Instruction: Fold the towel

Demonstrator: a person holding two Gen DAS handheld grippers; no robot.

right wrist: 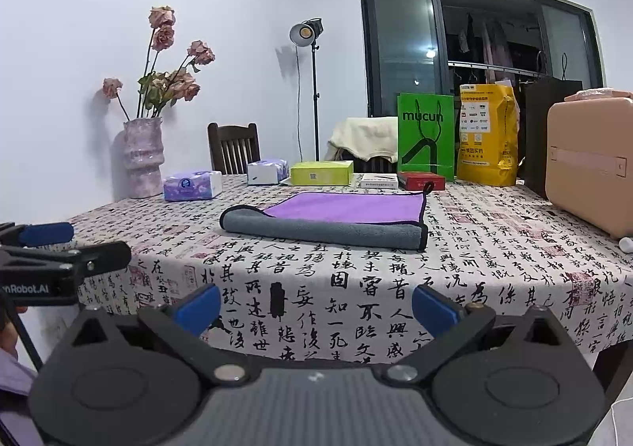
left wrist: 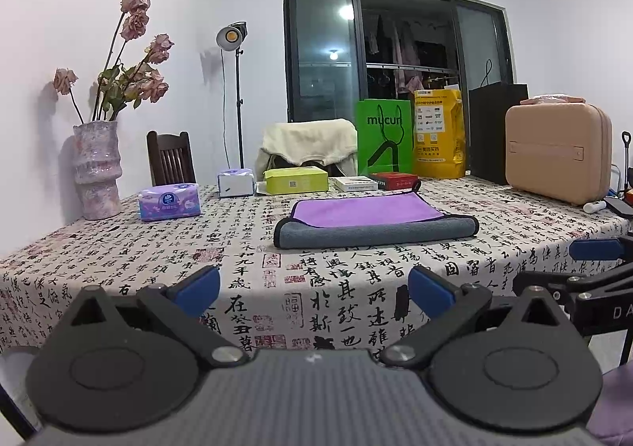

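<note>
A purple towel (left wrist: 368,210) with a grey underside and black trim lies on the table, its near edge folded over so a grey band (left wrist: 376,234) faces me. It also shows in the right wrist view (right wrist: 348,208). My left gripper (left wrist: 312,293) is open and empty, held off the table's front edge, well short of the towel. My right gripper (right wrist: 314,307) is open and empty too, also in front of the table edge. The right gripper shows at the right edge of the left wrist view (left wrist: 593,250), and the left gripper at the left edge of the right wrist view (right wrist: 47,234).
The table (left wrist: 158,248) has a calligraphy-print cloth. Along its back stand a vase of dried roses (left wrist: 97,169), tissue packs (left wrist: 169,201), boxes (left wrist: 296,180), a green bag (left wrist: 383,141), a yellow bag (left wrist: 438,133) and a beige case (left wrist: 558,153). Chairs stand behind.
</note>
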